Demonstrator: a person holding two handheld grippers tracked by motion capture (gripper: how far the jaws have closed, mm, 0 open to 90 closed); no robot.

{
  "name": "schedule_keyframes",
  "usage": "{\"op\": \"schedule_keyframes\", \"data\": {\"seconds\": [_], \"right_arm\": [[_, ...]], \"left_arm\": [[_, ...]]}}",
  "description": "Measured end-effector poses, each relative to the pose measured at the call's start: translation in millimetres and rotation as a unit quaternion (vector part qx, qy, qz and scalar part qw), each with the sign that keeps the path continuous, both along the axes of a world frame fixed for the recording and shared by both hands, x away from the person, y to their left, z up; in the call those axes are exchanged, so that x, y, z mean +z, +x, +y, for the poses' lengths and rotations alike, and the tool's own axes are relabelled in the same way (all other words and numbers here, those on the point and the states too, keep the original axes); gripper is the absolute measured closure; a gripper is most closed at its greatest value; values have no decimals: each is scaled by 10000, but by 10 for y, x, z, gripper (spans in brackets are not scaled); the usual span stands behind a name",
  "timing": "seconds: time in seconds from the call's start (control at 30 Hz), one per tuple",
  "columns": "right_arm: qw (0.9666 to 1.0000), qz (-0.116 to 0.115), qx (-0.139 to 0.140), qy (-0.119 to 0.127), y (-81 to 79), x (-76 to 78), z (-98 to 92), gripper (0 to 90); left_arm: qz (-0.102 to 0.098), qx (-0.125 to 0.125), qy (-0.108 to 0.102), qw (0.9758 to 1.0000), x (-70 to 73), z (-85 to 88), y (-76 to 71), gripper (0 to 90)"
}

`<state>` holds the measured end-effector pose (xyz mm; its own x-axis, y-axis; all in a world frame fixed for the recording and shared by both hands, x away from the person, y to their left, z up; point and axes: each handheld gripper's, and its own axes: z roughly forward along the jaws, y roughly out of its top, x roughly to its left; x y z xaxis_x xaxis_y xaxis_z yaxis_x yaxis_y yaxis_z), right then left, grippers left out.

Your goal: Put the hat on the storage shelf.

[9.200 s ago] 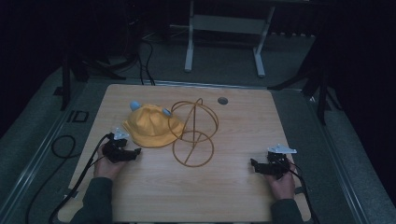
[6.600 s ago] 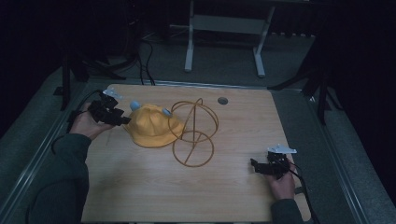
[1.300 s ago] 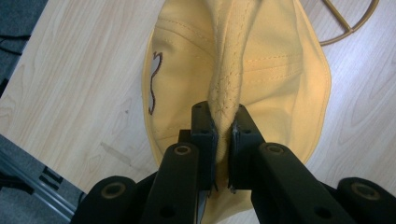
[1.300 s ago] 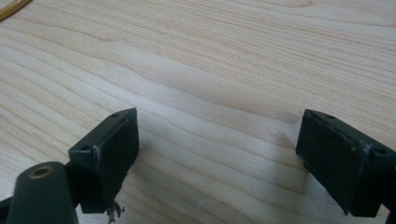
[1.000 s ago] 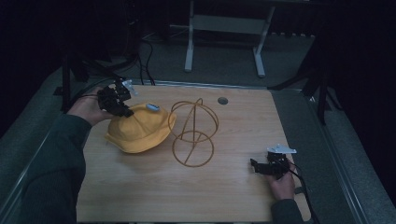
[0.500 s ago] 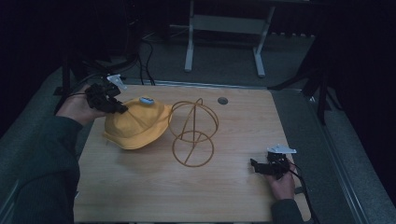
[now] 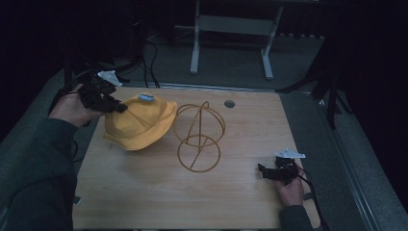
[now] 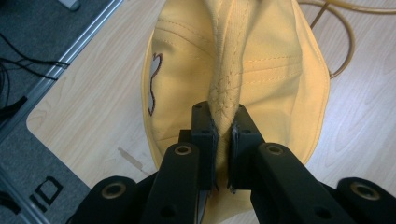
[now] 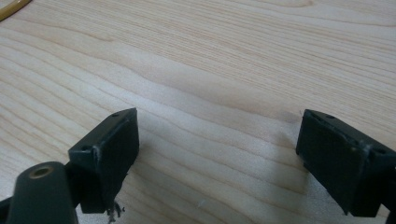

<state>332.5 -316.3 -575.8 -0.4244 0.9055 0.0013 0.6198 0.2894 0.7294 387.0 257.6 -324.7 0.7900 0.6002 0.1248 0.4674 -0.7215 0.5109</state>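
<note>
L gripper (image 7: 117,109) sits at the far-left corner of the wooden table (image 7: 144,192), held in the person's L hand (image 7: 72,108), jaws pinching the yellow hat (image 7: 139,122) by a gathered fold of its brim/fabric; in the left gripper view the two black pads (image 8: 205,130) are pressed tight w/ a stitched ridge of the hat (image 8: 243,70) squeezed between them. Hat hangs from that pinch, its left side raised, near side apparently on or just above the tabletop, can't tell which. A small light-blue patch (image 7: 146,97) shows on top of the hat. Just right of the hat stands a yellow wire frame (image 7: 198,137), two loops on a round base, approx mid-table; hat brim is right beside it, contact unclear. R gripper (image 7: 263,172) lies low at the near-right of the table in the R hand (image 7: 291,185), well apart from hat & frame; right gripper view shows its jaws spread wide w/ bare wood grain (image 9: 224,70) between them, nothing held. A small dark round disc (image 7: 229,103) is set in the tabletop at the far edge, right of the frame.
</note>
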Motion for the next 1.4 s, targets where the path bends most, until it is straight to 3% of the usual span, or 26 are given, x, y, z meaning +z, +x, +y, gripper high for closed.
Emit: {"op": "schedule_keyframes", "data": {"seconds": [0.13, 0.9, 1.4], "right_arm": [[10000, 2, -2, 1, 0, 0, 0, 132], [10000, 19, -19, 16, -2, 2, 4, 132], [10000, 24, -15, 9, -2, 3, 3, 132]], "left_arm": [[29, -46, -121, 9999, 46, 26, -14, 833], [-62, -199, -192, 9996, 262, 50, -57, 834], [-144, -422, -464, 9979, 390, -5, -105, 834]]}}
